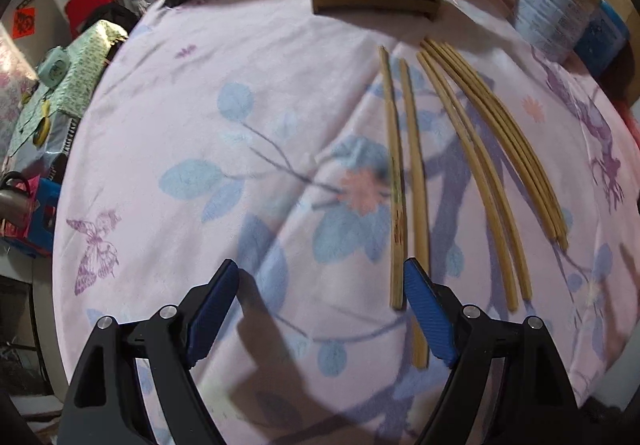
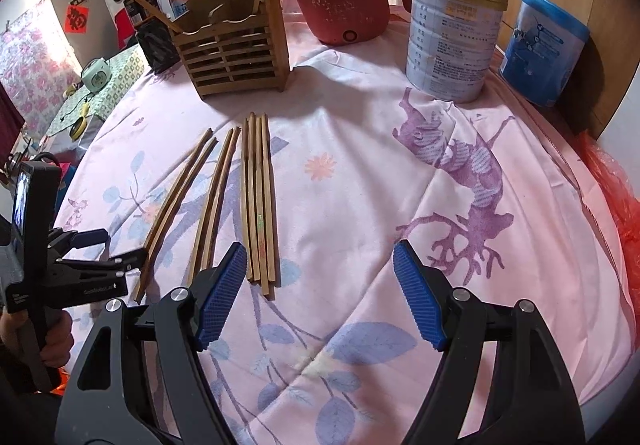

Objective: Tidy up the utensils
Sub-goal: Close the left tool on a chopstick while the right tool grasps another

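chopsticks (image 2: 256, 197): bamboo, eight, flat on cloth, three loose groups | holder (image 2: 236, 57): slatted wood, upright behind

Both hand-held grippers (image 1: 320, 277) (image 2: 320, 261) wide open

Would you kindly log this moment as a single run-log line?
left gripper: jaws open, empty, by leftmost chopsticks | right gripper: jaws open, empty | chopsticks on cloth | wooden holder behind them

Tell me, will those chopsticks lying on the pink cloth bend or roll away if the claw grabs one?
The chopsticks look like stiff wood, so one probably won't flop. They seem thin and light, easy to lift. Their sides look squarish, and the tablecloth looks soft, so they likely won't roll far. Being slim and flat on the cloth, one might slip from the open left claw.
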Tool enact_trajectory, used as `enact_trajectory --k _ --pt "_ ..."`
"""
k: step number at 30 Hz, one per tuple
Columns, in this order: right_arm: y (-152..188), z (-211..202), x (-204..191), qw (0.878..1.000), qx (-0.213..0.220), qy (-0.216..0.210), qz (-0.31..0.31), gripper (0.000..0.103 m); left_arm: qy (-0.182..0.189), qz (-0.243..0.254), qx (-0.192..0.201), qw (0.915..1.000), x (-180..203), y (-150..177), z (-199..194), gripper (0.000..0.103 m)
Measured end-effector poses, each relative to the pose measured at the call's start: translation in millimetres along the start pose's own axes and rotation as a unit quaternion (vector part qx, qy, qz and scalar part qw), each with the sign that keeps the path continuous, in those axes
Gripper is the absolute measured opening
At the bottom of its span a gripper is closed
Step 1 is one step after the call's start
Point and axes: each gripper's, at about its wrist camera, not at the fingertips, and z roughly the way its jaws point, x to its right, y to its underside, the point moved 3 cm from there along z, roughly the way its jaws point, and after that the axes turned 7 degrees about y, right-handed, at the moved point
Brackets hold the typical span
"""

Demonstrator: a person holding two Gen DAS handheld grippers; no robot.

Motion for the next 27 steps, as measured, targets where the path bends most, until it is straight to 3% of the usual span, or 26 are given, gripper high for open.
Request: enact_trajectory --k 1,6,8,12,22,24,27 --pt "-1 0 0 1.000 0.000 0.000 0.001 0.074 0.001 -0.009 0.004 1.0000 -3 -1 -1 0.075" --pt "-2 3 -2 1.000 0.000 -0.005 -0.002 0.074 -0.003 -0.020 0.022 0.9996 -16 1 -11 0.023" --pt "-2 3 -4 1.000 0.000 -0.007 -0.005 0.074 0.002 -0.024 0.024 0.9994 -20 5 -14 0.014" --pt "-2 4 -5 1.000 -0.004 -0.010 -0.006 0.074 0.007 -0.035 0.032 0.9989 -22 9 -15 0.009" --pt "2 19 0 1.000 -0.011 -0.022 -0.012 0.073 -0.007 -0.062 0.033 0.9975 -32 11 -17 0.010" --pt "5 28 -2 0.999 -0.022 -0.023 -0.028 0.057 -0.010 -0.071 0.033 0.9969 -38 13 -18 0.011" --pt "11 42 -5 0.998 -0.036 -0.028 -0.044 0.049 -0.011 -0.074 0.033 0.9966 -41 17 -20 0.011"
